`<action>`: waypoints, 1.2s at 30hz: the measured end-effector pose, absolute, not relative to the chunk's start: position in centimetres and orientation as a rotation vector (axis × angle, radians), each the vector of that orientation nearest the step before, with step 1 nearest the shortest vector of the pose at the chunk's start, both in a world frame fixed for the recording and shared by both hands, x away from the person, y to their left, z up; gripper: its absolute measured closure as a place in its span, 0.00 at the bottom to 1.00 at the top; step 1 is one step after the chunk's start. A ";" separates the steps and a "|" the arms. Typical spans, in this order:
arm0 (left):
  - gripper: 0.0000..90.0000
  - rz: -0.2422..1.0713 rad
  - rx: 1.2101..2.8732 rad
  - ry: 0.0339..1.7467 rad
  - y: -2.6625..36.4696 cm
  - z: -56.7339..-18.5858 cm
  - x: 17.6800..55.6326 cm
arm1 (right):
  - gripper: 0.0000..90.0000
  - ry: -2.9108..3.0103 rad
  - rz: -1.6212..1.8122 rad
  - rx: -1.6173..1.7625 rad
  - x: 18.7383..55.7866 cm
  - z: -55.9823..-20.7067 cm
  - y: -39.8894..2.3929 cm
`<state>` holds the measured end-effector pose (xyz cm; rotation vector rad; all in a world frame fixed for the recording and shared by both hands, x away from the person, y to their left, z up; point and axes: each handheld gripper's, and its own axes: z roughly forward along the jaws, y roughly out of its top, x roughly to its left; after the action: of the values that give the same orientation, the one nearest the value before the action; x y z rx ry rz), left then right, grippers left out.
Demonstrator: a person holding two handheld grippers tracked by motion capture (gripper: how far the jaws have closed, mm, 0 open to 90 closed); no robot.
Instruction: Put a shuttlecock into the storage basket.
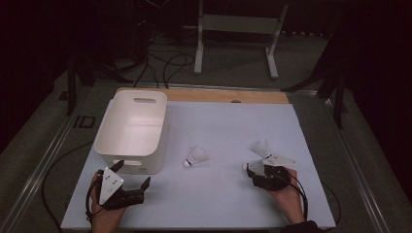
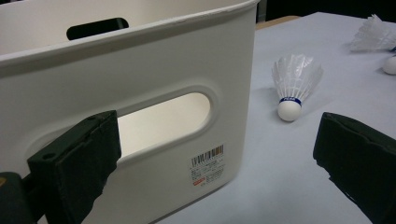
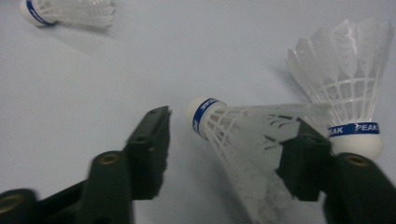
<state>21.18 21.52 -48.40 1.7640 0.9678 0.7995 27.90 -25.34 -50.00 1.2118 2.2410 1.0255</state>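
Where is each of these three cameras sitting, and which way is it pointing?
High view: above the person's side, looking forward and down on the table; both forearms, left gripper, right gripper.
Left gripper view: on the left gripper, facing the white bin; two black jaws wide apart.
Right gripper view: on the right gripper, low over the table; jaws around a lying shuttlecock.
Shared: the middle shuttlecock.

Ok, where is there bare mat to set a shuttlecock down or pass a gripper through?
Bare mat lies beyond the middle shuttlecock, from the white bin across to the mat's far right corner, and along the near edge between the left gripper and the right gripper. It is crowded by the right gripper: one shuttlecock lies between its jaws, and another stands close beside it.
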 end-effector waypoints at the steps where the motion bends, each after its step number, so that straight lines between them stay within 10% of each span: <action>1: 0.02 0.801 1.764 0.967 21.5 -48.4 21.2 | 0.49 2.246 1.013 1.204 27.9 -50.1 -25.3; 18: 0.02 0.803 1.768 0.964 21.4 -48.4 21.2 | 0.92 2.259 1.013 1.173 27.8 -50.2 -24.5; 36: 0.02 0.802 1.769 0.959 21.4 -48.5 21.2 | 0.95 2.243 1.027 1.131 27.4 -49.6 -24.3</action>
<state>21.20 21.38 -48.47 1.7694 0.9594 0.8024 27.42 -24.27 -49.63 1.1309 2.2431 1.0272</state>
